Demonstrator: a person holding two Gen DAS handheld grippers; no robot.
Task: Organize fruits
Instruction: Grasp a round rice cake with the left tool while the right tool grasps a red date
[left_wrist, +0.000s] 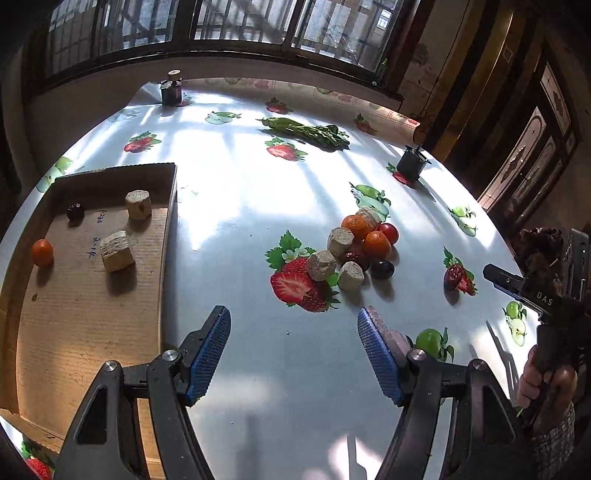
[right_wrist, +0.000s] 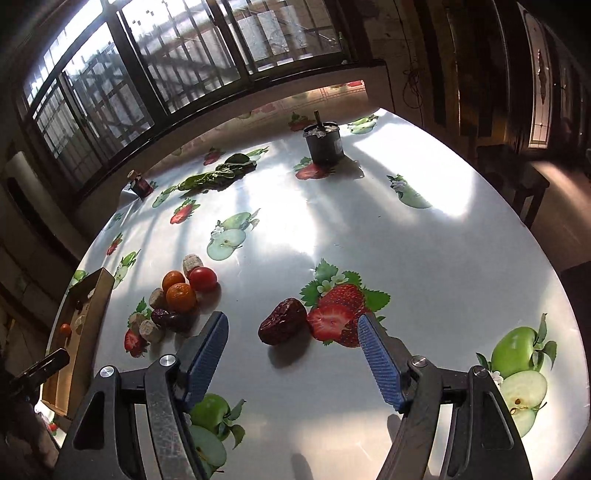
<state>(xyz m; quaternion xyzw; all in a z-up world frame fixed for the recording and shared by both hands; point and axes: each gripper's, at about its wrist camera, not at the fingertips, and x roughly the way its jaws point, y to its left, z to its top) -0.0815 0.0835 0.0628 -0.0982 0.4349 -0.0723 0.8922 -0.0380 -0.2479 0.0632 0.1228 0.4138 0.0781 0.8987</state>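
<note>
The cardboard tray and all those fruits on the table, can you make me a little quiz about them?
1. True or false: the small orange fruit lies inside the shallow brown cardboard tray.
2. Which open gripper faces the lone wrinkled dark red date: A left, B right?
3. Fill in: the round red tomato sits in the pile on the ____.

Key: 1 true; 2 B; 3 table.

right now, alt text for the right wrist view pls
The open right gripper hovers low over a fruit-print tablecloth, with a lone red date lying just beyond its blue fingertips. A pile of fruit and a cardboard tray lie to the left.
</note>
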